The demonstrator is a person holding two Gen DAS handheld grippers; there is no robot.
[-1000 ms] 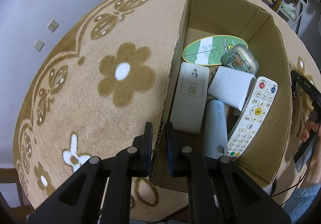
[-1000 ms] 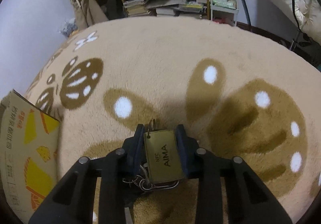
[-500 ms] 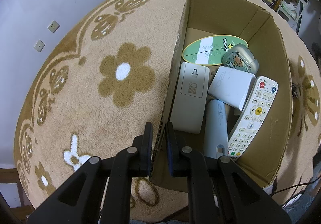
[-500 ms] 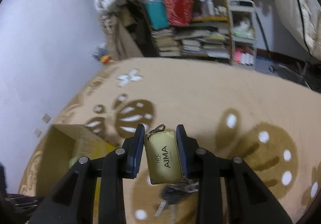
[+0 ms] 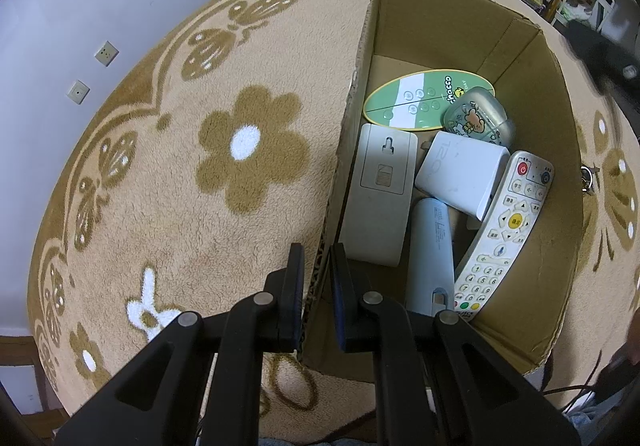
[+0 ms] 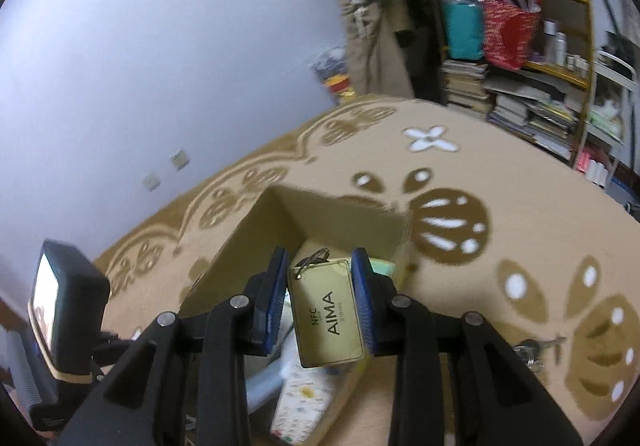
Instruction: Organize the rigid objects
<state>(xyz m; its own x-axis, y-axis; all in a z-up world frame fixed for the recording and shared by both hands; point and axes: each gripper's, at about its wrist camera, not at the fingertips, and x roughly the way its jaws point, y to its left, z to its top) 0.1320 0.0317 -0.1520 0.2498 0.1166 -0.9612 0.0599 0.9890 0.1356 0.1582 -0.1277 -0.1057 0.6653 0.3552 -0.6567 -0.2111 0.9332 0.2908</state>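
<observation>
The right tool is closed on a gold NFC key tag, its pads pressing the tag's two long edges, and it carries the tag above the open cardboard box that stands on the flower-patterned rug. The tag looks like a thin, stiff card: light, smooth-faced and likely a little slippery, so the edge grip seems the right one, taken near the middle of the long sides so it cannot pivot. A wire ring sits at its top corner, and whatever hangs from it below is hidden behind the tag; that loose weight could swing and tug the tag, so a release low inside the box would be gentler. The left tool is clamped shut on the near wall of the box, close to its near corner, steadying it; the corrugated wall is stiff enough to hold that way. Inside lie a white remote, a green oval remote, a white charger block, a flat white device and a pale blue cylinder, all hard, so the tag risks little beyond a scuff.
</observation>
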